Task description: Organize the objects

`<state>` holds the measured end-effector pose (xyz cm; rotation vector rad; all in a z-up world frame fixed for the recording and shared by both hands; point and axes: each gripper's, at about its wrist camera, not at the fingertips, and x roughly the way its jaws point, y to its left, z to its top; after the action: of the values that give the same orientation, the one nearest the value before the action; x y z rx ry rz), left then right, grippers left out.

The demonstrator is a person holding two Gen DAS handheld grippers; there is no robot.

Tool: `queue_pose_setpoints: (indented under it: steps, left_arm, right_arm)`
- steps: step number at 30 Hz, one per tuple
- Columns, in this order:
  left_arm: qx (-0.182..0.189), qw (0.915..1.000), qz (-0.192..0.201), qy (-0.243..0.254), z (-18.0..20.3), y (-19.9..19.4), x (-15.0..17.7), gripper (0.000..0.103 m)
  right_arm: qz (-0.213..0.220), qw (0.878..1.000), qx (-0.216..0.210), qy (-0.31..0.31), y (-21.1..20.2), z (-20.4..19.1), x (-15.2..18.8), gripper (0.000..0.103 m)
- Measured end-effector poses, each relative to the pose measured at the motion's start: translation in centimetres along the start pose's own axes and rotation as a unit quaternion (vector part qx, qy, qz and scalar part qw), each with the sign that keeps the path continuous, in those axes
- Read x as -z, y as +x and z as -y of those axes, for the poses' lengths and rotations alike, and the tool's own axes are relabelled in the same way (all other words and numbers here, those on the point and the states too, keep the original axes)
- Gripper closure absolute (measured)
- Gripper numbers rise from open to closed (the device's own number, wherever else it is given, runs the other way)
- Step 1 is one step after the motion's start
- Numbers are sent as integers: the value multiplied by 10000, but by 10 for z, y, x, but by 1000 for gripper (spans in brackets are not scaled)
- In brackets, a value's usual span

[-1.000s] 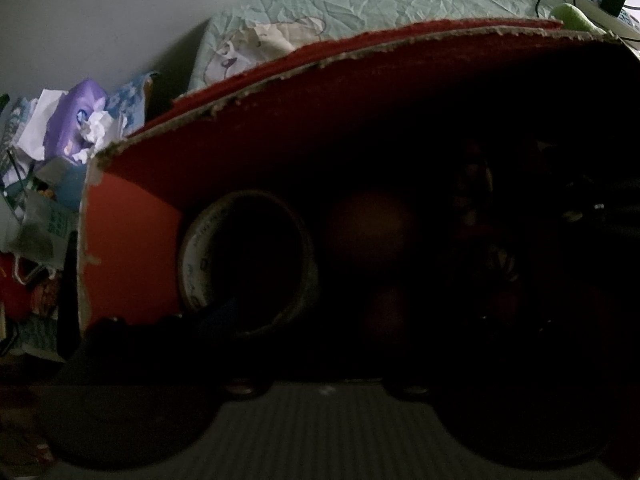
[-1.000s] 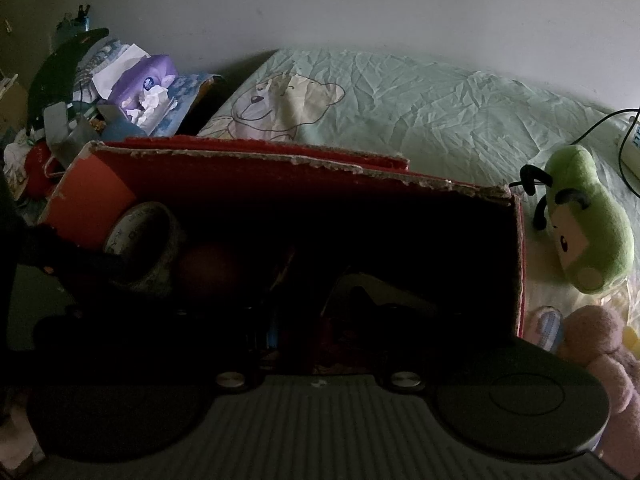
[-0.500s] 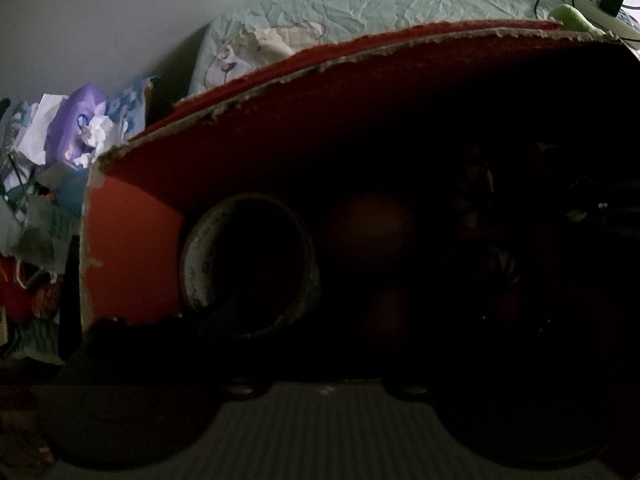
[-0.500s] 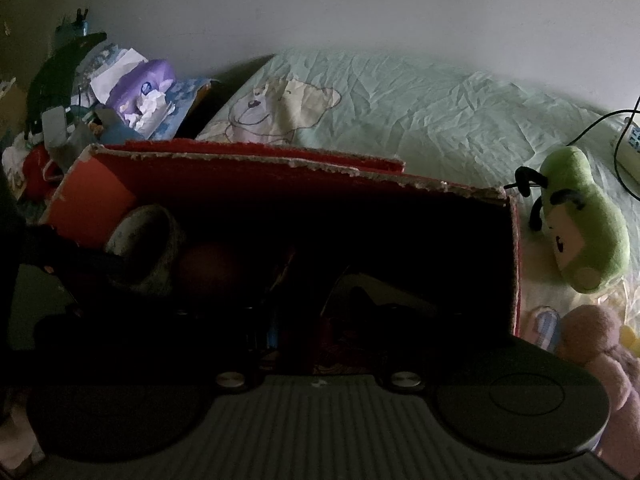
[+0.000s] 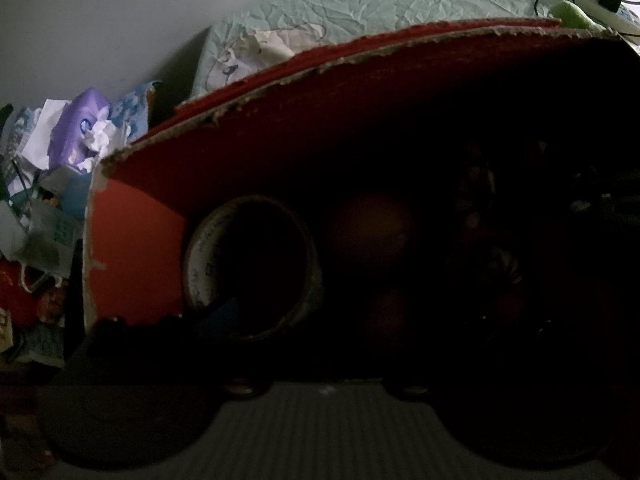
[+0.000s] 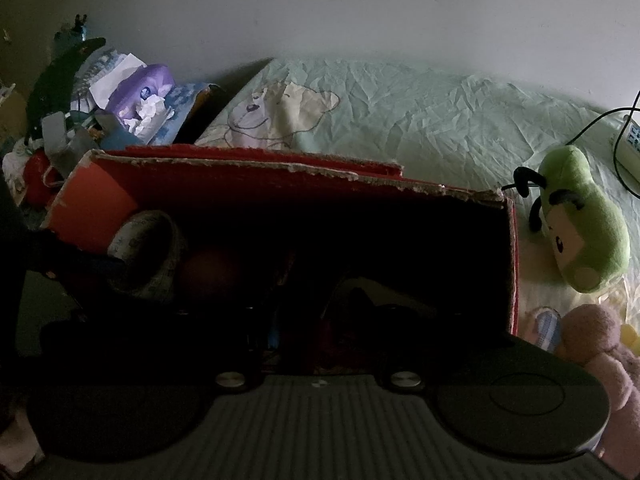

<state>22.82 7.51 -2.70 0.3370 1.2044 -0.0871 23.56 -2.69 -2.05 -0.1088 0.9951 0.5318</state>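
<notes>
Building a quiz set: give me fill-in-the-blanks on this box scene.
1. The tape roll sits at the ____ end of the red box.
2. The green plush lies ____ the box, on the bed sheet.
3. The sheet carries a drawn ____.
4. Next to the tape roll lies a dark round ____.

Missing: left; outside; bear; ball
</notes>
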Motion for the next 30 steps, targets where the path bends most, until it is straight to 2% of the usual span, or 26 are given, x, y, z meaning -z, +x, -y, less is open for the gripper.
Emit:
queue_pose_setpoints:
  steps: [14,18,20,22,25,28,30]
  left_arm:
    - [-100,9999,35,-23,3,-1,3,7]
    - [-84,9999,112,-79,1,-2,3,8]
    - [-81,9996,241,-76,1,-6,6,8]
    - [-45,9988,460,-142,-2,-14,9,8]
    - [-212,9969,629,-411,-7,-27,13,10]
    - [-7,9948,824,-597,-12,-49,22,9]
    - [-9,9938,959,-560,-9,-63,30,9]
  right_arm:
    - [89,9999,-78,0,-2,1,2,67]
    - [342,9994,57,-2,-10,-1,4,68]
    - [646,9976,248,9,-22,-2,7,67]
    - [815,9959,337,178,-36,-1,11,56]
    - [1071,9931,138,461,-60,5,25,55]
    - [1388,9881,161,642,-85,8,41,47]
    - [1531,9850,163,781,-97,10,51,43]
